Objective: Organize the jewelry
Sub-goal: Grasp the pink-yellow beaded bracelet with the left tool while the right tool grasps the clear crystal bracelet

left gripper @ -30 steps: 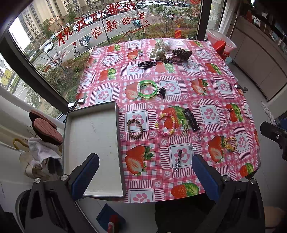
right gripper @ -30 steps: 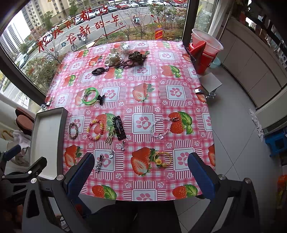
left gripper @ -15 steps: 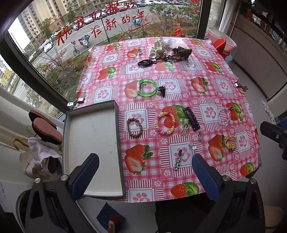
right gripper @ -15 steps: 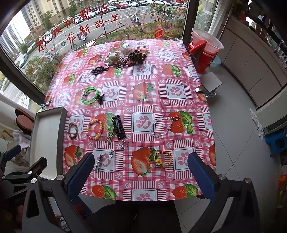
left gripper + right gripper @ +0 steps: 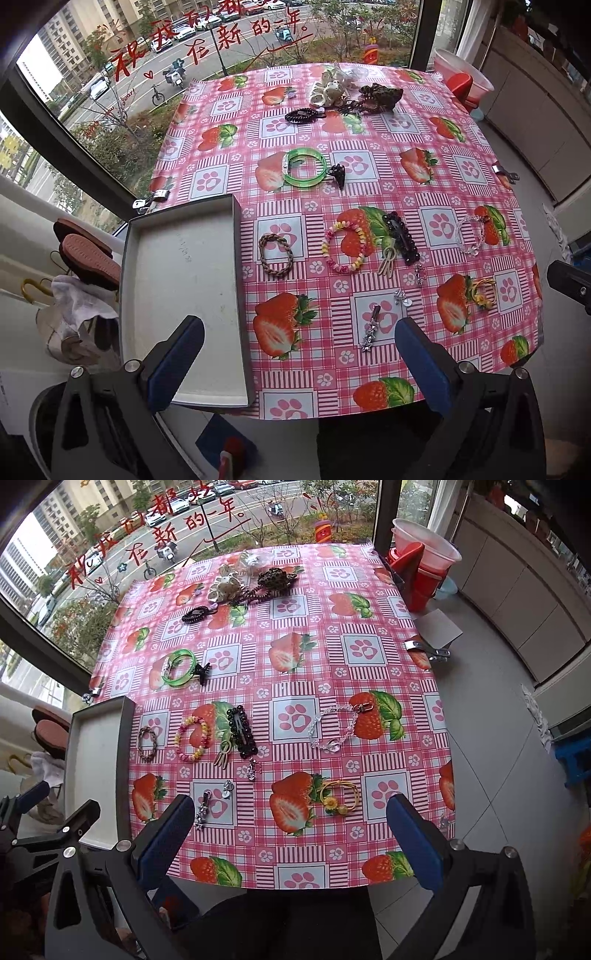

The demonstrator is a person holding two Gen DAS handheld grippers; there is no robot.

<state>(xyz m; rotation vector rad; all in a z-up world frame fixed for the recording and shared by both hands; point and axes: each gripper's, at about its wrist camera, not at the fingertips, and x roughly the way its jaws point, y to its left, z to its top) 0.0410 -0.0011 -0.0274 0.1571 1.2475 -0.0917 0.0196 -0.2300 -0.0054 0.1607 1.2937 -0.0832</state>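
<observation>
Above the near edge of the table (image 5: 369,398), the left gripper (image 5: 299,362) hung with its jaws spread wide and nothing between them; the right gripper (image 5: 291,834) was held the same way, spread and empty, a little further from the tray (image 5: 184,295). Both seemed parked high so the whole layout could be surveyed before a first pick.

The tray, a shallow grey box, sat at the table's left edge and partly overhung it, probably so pieces could be dropped in with a short reach. It held nothing yet, so the sorting looked unstarted.

Just beside the tray lay a brown braided bracelet (image 5: 275,254), the likeliest first pick for the left gripper. Beyond it from the tray came a pastel bead bracelet (image 5: 343,245), then a black beaded clip (image 5: 400,238) touching a tan hair tie (image 5: 388,260). Nearer the front edge than these, a star clip (image 5: 370,328) and small silver charms (image 5: 400,297) lay flat and would be fiddly to pinch. Well apart from the tray were a clear bead chain (image 5: 334,729) and a yellow flower band (image 5: 340,797), suiting the right gripper. A green bangle (image 5: 304,168) with a black claw clip (image 5: 338,175) lay further back, and a heap of scrunchies (image 5: 354,94) sat at the far edge.
</observation>
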